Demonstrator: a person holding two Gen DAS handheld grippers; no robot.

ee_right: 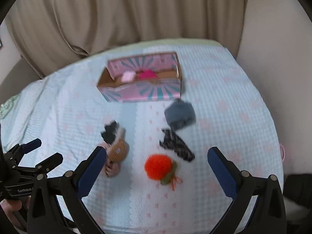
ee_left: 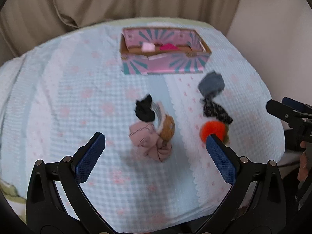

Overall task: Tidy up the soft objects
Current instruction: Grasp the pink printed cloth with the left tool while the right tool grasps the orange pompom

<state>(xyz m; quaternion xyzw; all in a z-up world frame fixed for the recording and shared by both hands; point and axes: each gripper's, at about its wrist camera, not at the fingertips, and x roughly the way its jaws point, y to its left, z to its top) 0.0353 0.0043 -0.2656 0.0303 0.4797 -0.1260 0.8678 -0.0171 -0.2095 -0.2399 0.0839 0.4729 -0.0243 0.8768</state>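
Right wrist only – orange toy's [ee_right: 158, 166] green leaves; left gripper [ee_left: 156, 143] spread.

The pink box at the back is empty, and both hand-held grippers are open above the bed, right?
Not quite. The pink box already holds a pale pink item and a bright pink one, as the left wrist view shows. Both hand-held grippers are open.

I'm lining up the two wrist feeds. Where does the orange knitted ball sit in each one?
Left wrist view: the orange knitted ball is right of centre, partly hidden behind the tip of the left gripper's right-hand finger.
Right wrist view: the ball lies near the centre, in full view between the open fingers of the right gripper.
Shared landmark: the pink patterned box lies beyond the ball in both views.
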